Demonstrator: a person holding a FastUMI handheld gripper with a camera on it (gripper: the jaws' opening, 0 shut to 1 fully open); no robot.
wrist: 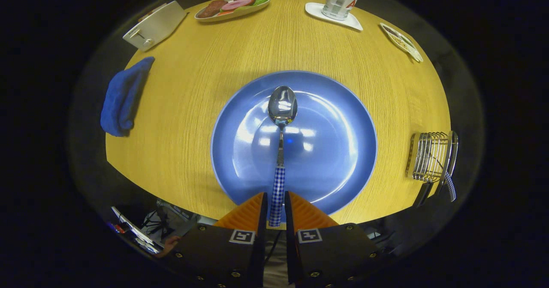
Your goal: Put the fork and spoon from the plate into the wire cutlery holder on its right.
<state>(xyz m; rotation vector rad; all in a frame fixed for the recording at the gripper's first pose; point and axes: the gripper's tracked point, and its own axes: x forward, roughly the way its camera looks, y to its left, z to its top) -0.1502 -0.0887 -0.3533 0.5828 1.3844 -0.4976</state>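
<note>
Jaws clamp spoon point(281, 120) handle above plate point(343, 107).

The shiny spoon point(282, 120) has a blue checked handle. It points to 12 o'clock over the round blue plate point(343, 159). The wire cutlery holder point(431, 157) sits at the plate's 3 o'clock.

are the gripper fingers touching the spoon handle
Touching. In the gripper view the spoon has its checked handle pinched between the two fingers of the gripper, no gap on either side, its bowl out over the blue plate.
</note>
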